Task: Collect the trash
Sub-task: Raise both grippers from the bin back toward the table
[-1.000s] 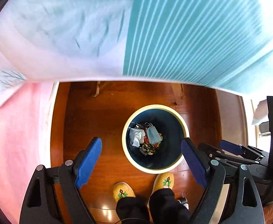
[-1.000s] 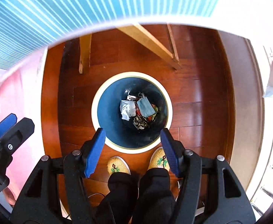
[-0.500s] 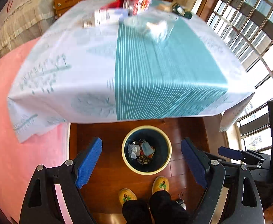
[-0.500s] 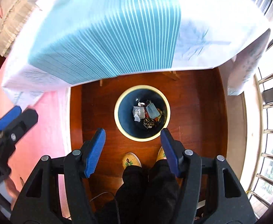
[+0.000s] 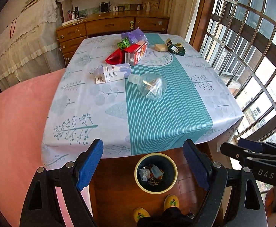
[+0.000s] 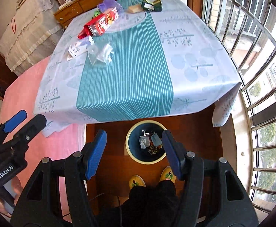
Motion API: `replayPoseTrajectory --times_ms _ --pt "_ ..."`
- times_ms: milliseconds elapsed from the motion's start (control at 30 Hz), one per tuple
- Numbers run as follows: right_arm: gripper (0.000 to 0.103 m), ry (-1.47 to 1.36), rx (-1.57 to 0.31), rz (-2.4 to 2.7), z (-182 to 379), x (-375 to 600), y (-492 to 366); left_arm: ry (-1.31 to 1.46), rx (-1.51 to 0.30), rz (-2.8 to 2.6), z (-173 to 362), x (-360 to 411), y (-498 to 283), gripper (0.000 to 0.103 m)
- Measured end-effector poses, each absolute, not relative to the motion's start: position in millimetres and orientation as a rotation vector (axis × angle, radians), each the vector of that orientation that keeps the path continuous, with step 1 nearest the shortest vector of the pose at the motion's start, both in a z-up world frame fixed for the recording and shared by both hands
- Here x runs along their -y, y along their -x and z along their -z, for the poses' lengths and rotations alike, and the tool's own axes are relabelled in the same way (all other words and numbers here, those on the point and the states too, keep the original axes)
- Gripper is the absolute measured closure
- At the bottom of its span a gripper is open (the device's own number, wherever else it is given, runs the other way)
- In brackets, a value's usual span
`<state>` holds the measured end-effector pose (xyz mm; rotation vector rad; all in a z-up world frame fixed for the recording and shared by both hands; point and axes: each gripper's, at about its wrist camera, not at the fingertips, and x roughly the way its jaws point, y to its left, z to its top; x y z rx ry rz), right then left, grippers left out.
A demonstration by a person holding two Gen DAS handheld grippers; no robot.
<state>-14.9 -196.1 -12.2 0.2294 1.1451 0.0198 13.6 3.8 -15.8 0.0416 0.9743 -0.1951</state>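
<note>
Between the blue pads of the left gripper (image 5: 143, 165) nothing is held; its jaws stand wide apart, above the near edge of a table. Beside it, the right gripper (image 6: 134, 153) also has parted jaws with nothing between them, set somewhat narrower.

Below both grippers, on a dark wooden floor, stands a round trash bin (image 5: 155, 173) with a cream rim and dark blue inside. It sits just in front of the table's near edge and already holds crumpled paper, a pale blue face mask and other scraps. Just behind the bin, nearest the cameras, are the person's yellow embroidered slippers (image 5: 171, 202) and dark trouser legs.

Beyond the bin, the table is covered by a white tablecloth (image 5: 77, 102) with a teal striped band down its middle. Trash lies on it, well apart from the grippers: a crushed clear plastic bottle (image 5: 150, 86) on the teal band, a white and lilac carton (image 5: 112, 72) just left of it, then a red carton (image 5: 137, 54) beside a red wrapper (image 5: 114, 57). At the far edge lie a purple plastic bag (image 5: 133, 36), a beige block (image 5: 161, 47) and a dark green box (image 5: 176, 47).

A pink cover (image 5: 15, 123) lies left of the table, and barred windows (image 5: 251, 37) stand to the right.
</note>
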Motion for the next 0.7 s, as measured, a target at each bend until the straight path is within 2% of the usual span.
replayPoseTrajectory --times_ms 367,700 --pt "0.045 -0.215 -0.985 -0.006 -57.0 186.5 -33.0 -0.074 -0.871 0.220 -34.0 -10.0 -56.1 0.015" --pt "0.045 -0.227 -0.934 -0.011 -61.1 199.8 -84.3 -0.016 -0.887 0.162 -36.0 -23.0 -107.5 0.015"
